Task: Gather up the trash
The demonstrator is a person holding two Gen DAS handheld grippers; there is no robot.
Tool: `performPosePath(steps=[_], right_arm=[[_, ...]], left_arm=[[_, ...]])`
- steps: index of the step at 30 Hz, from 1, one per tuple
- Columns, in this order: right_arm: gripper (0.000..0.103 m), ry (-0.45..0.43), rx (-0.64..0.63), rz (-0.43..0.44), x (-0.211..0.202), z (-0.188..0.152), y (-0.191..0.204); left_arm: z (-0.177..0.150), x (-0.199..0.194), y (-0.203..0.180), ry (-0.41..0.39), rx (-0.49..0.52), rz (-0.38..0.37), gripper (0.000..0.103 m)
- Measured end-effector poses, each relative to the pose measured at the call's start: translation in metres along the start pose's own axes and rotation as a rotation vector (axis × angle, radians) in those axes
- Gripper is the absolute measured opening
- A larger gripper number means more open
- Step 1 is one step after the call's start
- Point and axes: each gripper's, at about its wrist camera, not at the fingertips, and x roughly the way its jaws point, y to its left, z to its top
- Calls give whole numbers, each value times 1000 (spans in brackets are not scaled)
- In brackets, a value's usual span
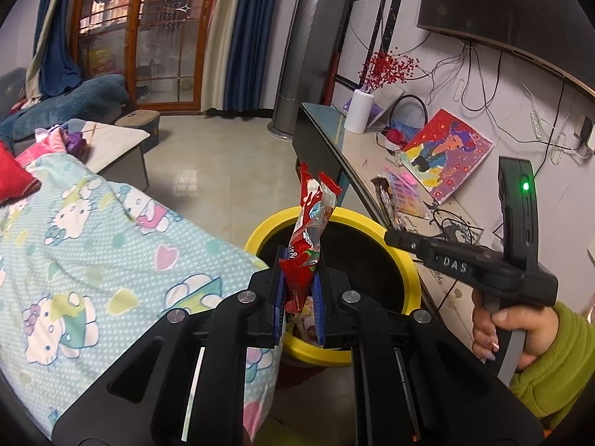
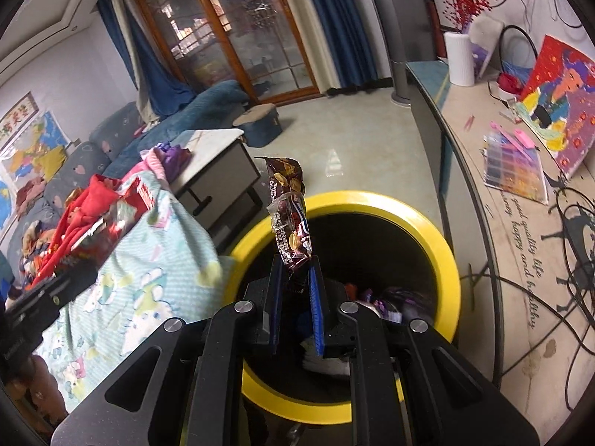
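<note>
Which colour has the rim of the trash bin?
The rim of the trash bin is bright yellow, and the inside is black. It shows best in the right wrist view.

The round yellow-rimmed black bin (image 2: 438, 238) stands on the floor between the patterned blanket (image 2: 156, 267) at left and the long low counter (image 2: 520, 245) at right, with wrappers inside.

The letters "DAS" stand in white on the black body of the right gripper (image 1: 394, 239), seen to the right of the left gripper. To the right of the right gripper, black script on the cabinet top (image 2: 520, 260) reads "good quality life" and "enjoy happy and healthy". Print on both held wrappers is illegible.
</note>
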Motion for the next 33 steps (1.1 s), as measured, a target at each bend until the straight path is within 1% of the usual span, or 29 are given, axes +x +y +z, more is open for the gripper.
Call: performPosePath(steps=[11, 13, 16, 17, 18, 19, 20, 21, 22, 23, 24, 25, 26, 27, 28, 30, 31, 33], right_arm=[[15, 29, 49, -35, 6, -20, -22], [16, 37, 56, -40, 8, -22, -24], [23, 49, 71, -44, 11, -25, -28], [25, 51, 73, -47, 11, -25, -29], [29, 50, 74, -53, 11, -25, -30], [34, 46, 75, -59, 9, -26, -32], [36, 41, 77, -64, 8, -26, -33], [41, 35, 80, -73, 6, -26, -34], [46, 25, 78, -84, 3, -26, -35], [49, 14, 73, -91, 1, -26, -34], [57, 4, 69, -98, -2, -26, -33], [63, -9, 63, -108, -5, -26, -32], [66, -21, 58, -113, -7, -26, -30], [72, -30, 57, -114, -9, -25, -29], [77, -39, 58, -114, -12, -24, -27], [90, -64, 53, -116, -18, -22, -18], [94, -84, 48, -122, -22, -21, -13], [96, -117, 26, -125, -29, -18, -1]], left_arm=[[5, 38, -11, 44, 13, -33, 8], [6, 45, -14, 57, 22, -34, 11], [7, 56, -15, 80, 24, -38, 21], [7, 59, -15, 84, 26, -36, 29], [7, 60, -15, 86, 27, -35, 37], [7, 62, -15, 89, 25, -32, 40], [6, 63, -14, 92, 21, -32, 46], [6, 63, -13, 94, 16, -32, 53], [6, 62, -12, 92, 15, -30, 56], [6, 61, -11, 87, 14, -24, 66], [4, 59, -9, 83, 13, -19, 74], [4, 56, -7, 78, 7, -13, 77], [3, 53, -5, 73, 0, -9, 82], [3, 51, -3, 67, -6, -3, 88], [2, 45, 1, 56, -17, 8, 90], [1, 33, 8, 26, -30, 25, 92], [0, 28, 10, 15, -33, 34, 92], [-2, 15, 16, -10, -40, 54, 92]])
